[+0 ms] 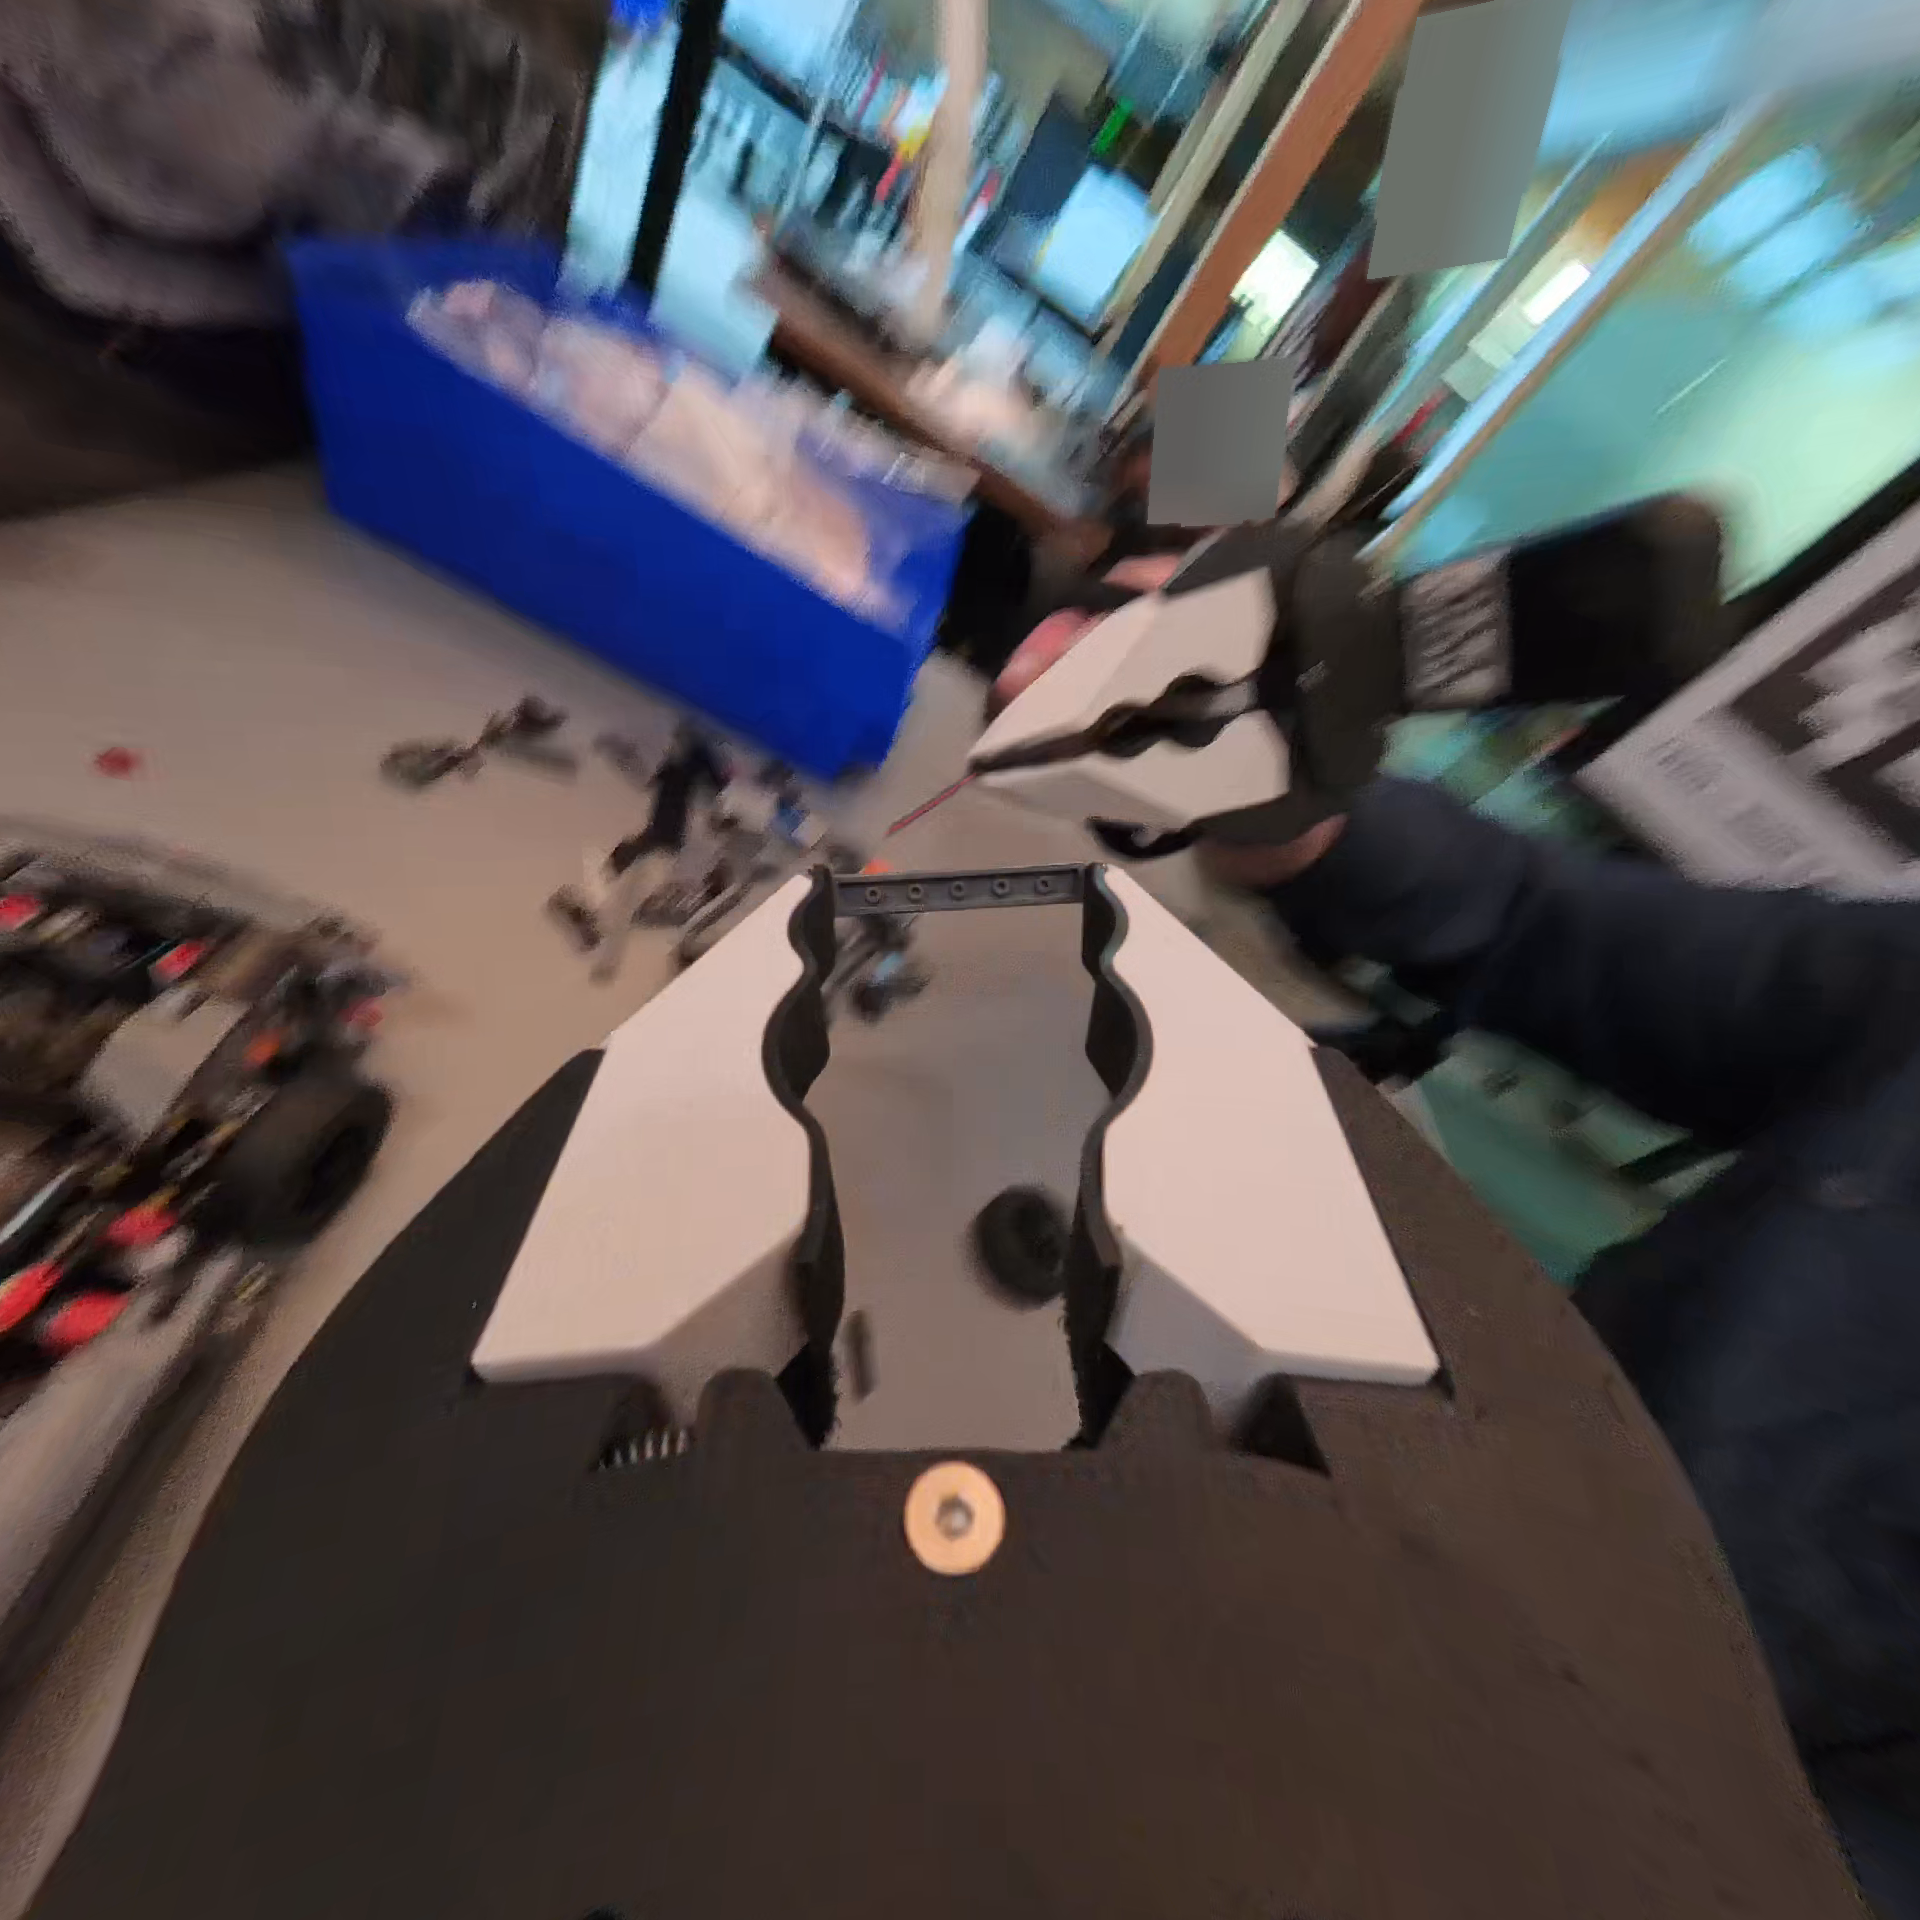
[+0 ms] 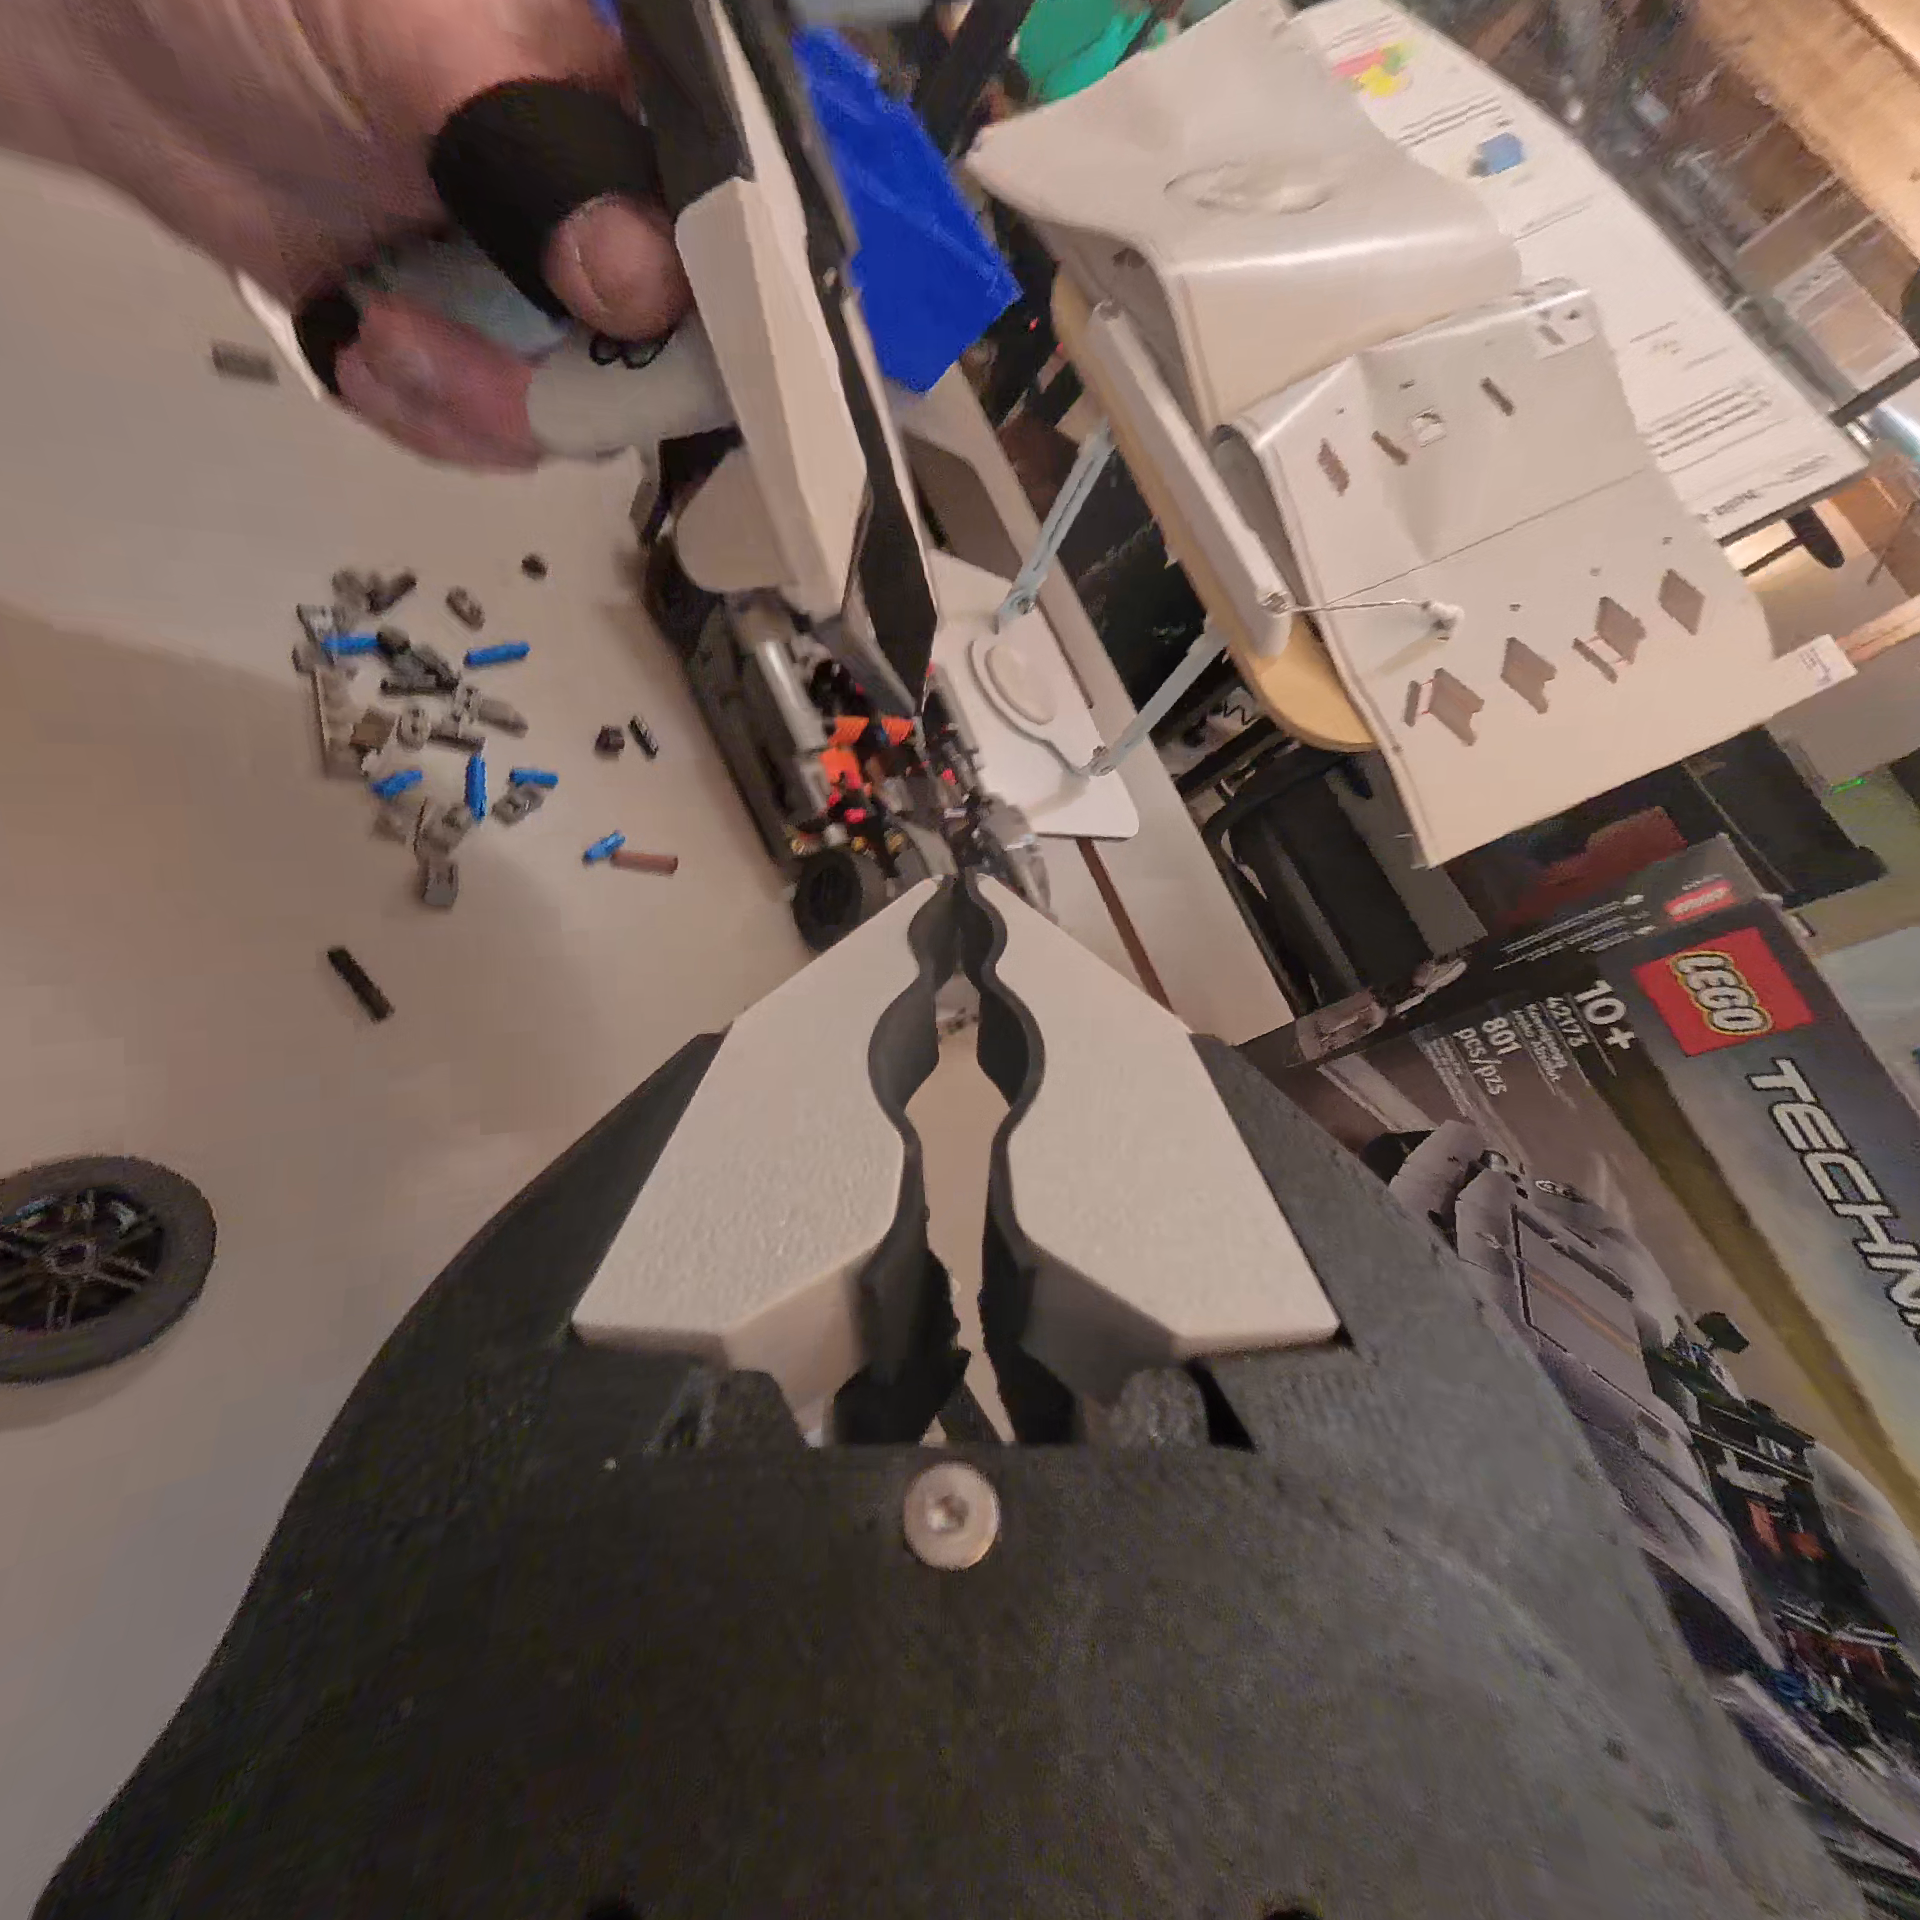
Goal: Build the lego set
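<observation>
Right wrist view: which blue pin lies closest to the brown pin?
The lone blue pin at the scatter's right edge, just left of the brown pin; the other blue pins lie farther left among grey pieces.

A pale table (image 2: 156,1039) is carrying every part shown. A cluster of grey and blue loose pieces (image 2: 426,717) is lying on the surface. Relative to this cluster: a black wheel (image 2: 88,1262) is resting well below and to the left; a single black beam (image 2: 360,983) is lying just below; a partly built vehicle (image 2: 862,790) with orange parts is sitting to the right, near the table edge. In the left wrist view a blue bin (image 1: 623,540) is standing on the table (image 1: 208,623) behind scattered dark pieces (image 1: 675,831)
</observation>
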`<state>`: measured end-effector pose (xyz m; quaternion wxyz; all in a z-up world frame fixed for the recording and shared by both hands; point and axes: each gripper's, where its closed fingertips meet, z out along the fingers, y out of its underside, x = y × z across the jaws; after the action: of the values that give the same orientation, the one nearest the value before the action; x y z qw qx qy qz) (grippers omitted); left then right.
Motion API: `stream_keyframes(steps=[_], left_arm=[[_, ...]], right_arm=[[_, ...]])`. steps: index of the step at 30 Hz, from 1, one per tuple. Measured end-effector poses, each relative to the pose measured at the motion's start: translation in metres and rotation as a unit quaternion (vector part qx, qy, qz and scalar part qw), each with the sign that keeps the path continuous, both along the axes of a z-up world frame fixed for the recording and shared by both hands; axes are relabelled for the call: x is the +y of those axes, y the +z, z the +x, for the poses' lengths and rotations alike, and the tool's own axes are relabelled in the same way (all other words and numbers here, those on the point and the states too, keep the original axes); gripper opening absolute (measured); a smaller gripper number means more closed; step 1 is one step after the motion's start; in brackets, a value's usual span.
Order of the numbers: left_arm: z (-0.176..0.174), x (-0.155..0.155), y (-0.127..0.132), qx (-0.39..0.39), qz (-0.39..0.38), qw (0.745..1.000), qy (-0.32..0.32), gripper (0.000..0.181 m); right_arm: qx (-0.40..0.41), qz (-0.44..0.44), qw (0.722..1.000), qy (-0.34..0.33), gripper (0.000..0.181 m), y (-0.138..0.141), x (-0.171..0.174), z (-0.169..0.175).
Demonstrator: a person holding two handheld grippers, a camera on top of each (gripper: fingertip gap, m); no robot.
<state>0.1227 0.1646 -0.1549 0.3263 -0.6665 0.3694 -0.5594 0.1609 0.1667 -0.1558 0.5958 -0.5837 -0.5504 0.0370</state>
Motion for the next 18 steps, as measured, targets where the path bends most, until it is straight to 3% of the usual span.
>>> stream_keyframes(steps=[2,6,9,12,18], left_arm=[[-0.007,-0.005,0.036,-0.132,-0.031,0.991,-0.017,0.045],[-0.033,-0.024,0.070,-0.262,-0.030,0.964,-0.027,0.045],[-0.055,-0.036,0.079,-0.329,-0.043,0.943,-0.023,0.045],[-0.068,-0.056,0.083,-0.366,-0.037,0.930,-0.018,0.045],[-0.106,-0.106,0.095,-0.451,0.001,0.893,0.003,0.046]], right_arm=[[0.045,-0.010,0.999,0.006,0.000,0.026,-0.004,0.002],[0.103,-0.008,0.994,0.020,0.000,0.080,-0.023,-0.001],[0.116,0.007,0.993,0.032,0.000,0.112,-0.051,-0.017],[0.087,0.038,0.995,0.037,0.000,0.128,-0.084,-0.044],[0.030,0.090,0.995,0.012,0.000,0.123,-0.146,-0.092]])
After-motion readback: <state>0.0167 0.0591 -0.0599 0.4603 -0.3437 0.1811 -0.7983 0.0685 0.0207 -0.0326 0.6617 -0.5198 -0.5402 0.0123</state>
